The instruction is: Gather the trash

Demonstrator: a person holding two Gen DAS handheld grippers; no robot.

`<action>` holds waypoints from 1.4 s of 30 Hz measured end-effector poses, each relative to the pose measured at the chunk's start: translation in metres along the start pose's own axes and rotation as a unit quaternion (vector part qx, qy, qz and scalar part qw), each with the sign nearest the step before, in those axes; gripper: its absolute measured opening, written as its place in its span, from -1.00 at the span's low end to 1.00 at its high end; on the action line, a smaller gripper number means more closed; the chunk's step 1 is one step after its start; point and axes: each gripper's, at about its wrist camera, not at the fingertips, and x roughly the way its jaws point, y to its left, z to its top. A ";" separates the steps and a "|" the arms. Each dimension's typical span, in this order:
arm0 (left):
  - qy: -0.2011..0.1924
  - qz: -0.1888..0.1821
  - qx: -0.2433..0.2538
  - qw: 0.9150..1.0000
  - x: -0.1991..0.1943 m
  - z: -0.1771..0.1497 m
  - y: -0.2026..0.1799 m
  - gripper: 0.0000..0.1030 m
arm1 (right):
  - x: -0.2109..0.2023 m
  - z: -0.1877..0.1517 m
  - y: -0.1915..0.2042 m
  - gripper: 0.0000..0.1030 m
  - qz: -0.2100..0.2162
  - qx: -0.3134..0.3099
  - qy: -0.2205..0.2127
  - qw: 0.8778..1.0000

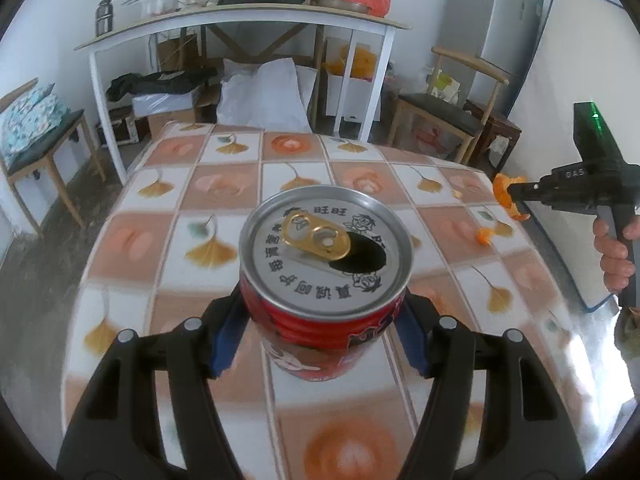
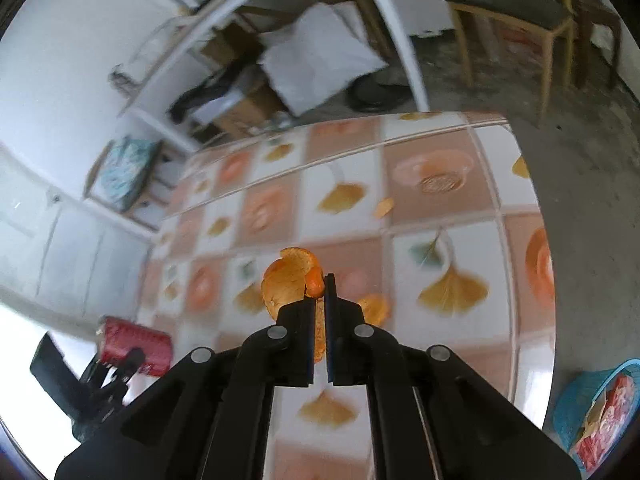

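Ginkgo-leaf and orange-print cloth covers the bench [image 1: 224, 184], with a cluttered white side table, two wooden chairs and a grey fridge behind it. One red drink can [image 1: 326, 276], its pull-tab top opened, sits clamped between the blue pads of the left gripper [image 1: 320, 320], held above the cloth. The right gripper [image 2: 319, 300] has its fingers pressed nearly together, pinching one curled piece of orange peel [image 2: 290, 280] that sticks out past the fingertips. Two smaller peel scraps lie loose on the bench: one [image 2: 375, 308] just beside the right gripper's tips, another [image 2: 384, 207] farther off. One blue basket [image 2: 576, 404] holding wrappers stands on the floor beyond the bench's edge.
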 end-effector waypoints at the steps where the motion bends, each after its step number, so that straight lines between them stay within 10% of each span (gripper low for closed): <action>1: 0.003 -0.005 -0.004 1.000 -0.013 -0.008 0.000 0.22 | -0.011 -0.014 0.010 -0.91 0.015 -0.010 0.006 1.000; 7: 0.028 -0.016 -0.038 0.999 -0.072 -0.072 -0.002 0.22 | -0.019 -0.107 0.049 -0.91 0.067 -0.048 0.083 0.993; 14: 0.030 0.005 -0.041 0.999 -0.103 -0.135 -0.015 0.22 | 0.012 -0.186 0.070 -0.84 0.035 -0.109 0.160 0.980; 16: 0.024 0.026 -0.023 0.999 -0.103 -0.143 -0.019 0.22 | 0.011 -0.188 0.070 -0.31 0.020 -0.121 0.170 0.978; 19: 0.023 0.034 -0.019 0.999 -0.102 -0.150 -0.018 0.22 | -0.010 -0.172 0.064 0.10 0.019 -0.126 0.131 0.983; 27: 0.009 0.038 -0.006 0.999 -0.102 -0.154 -0.016 0.23 | -0.018 -0.077 0.013 0.11 -0.051 -0.044 0.014 0.998; 38: -0.002 0.032 -0.007 0.999 -0.105 -0.158 -0.013 0.23 | 0.050 -0.018 -0.041 -0.36 -0.088 0.048 0.004 0.995; 42: -0.003 0.032 -0.007 0.999 -0.106 -0.159 -0.013 0.23 | 0.059 -0.017 -0.035 -0.88 -0.104 0.024 0.012 0.994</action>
